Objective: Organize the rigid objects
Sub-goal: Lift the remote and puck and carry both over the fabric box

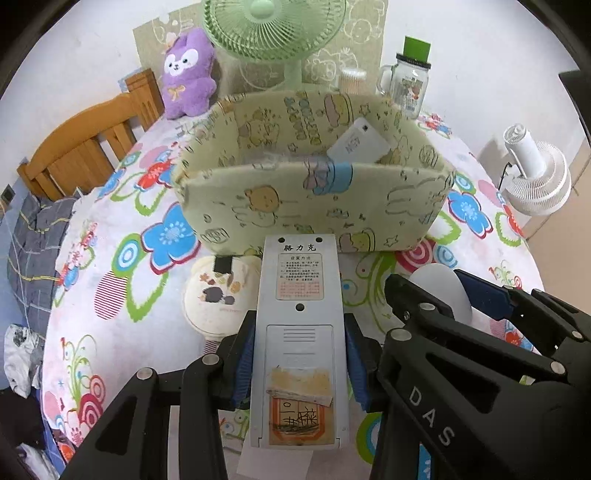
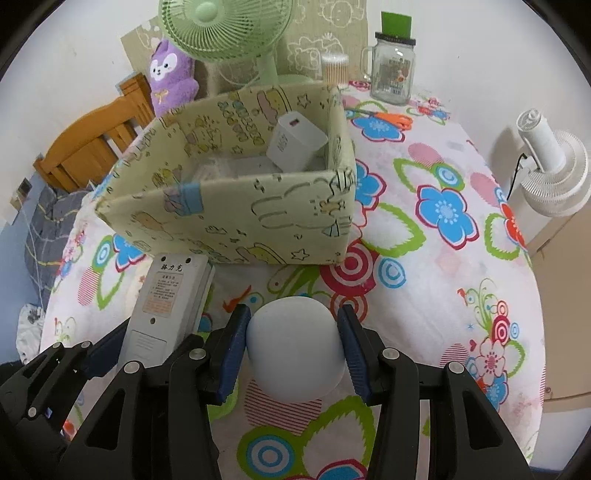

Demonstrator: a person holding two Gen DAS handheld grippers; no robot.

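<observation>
A pale yellow-green fabric box (image 1: 314, 199) is printed with cartoon bears and rabbits, and a white charger (image 2: 295, 142) sits inside. The bench (image 2: 443, 280) wears a white cloth patterned with blue, red and green flowers. The left tool (image 1: 299, 354), black with blue pads, holds a grey remote (image 1: 300, 332); the right tool (image 2: 293, 350) holds a plain white rounded object (image 2: 293, 350). Behind are a mint-green fan (image 1: 273, 26) and a purple plush toy (image 1: 188, 74).

"骆力克" on remote control (image 1: 299, 332); "DAS" on hand-held gripper (image 1: 458, 291).
</observation>
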